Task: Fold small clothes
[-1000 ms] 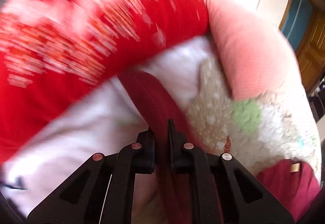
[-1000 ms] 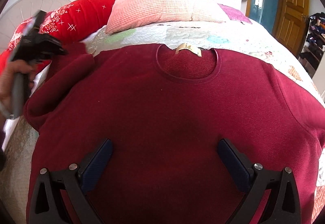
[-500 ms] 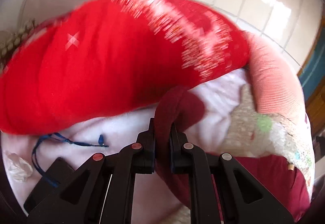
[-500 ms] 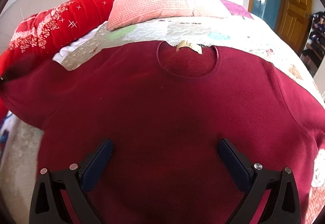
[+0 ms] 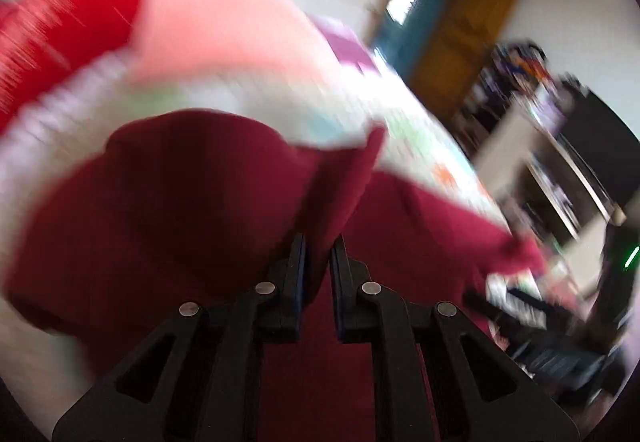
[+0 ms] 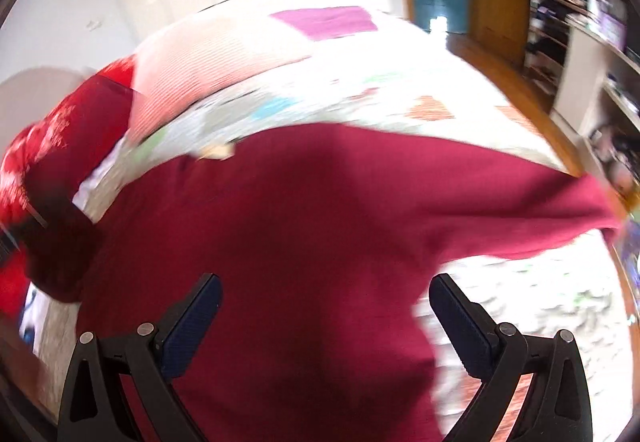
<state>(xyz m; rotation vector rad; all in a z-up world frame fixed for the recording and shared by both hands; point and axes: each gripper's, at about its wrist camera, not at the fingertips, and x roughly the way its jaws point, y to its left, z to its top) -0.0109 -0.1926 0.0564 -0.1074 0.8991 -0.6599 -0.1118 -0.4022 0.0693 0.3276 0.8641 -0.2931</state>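
Maroon fleece fills both views: the sweatshirt (image 6: 304,242) lies face up on the bed (image 6: 400,81), neckline toward the pillows, its body running away from the right gripper (image 6: 326,316) toward the headboard. That gripper hovers over the lower body of the garment with its jaws wide apart, holding nothing.

The left gripper (image 5: 319,258) has its jaws pressed together on a fold of the sleeve (image 5: 340,185), which rises from between the pads as a thick, soft ridge. In this view the sweatshirt's body lies ahead and to the right of the clamped cloth, so the sleeve's long axis points across the chest toward the far sleeve (image 6: 560,217), which lies stretched out to the right edge of the bed. The left hand is the nearer one for bringing this sleeve over; the right is better placed for the outstretched one.

Cloth looks heavy, matte and pliant. Behind it sit a ribbed pink pillow (image 6: 208,61), a red embroidered cushion (image 6: 60,129) and the pale patchwork quilt (image 6: 360,97). Motion blur hides finer detail.
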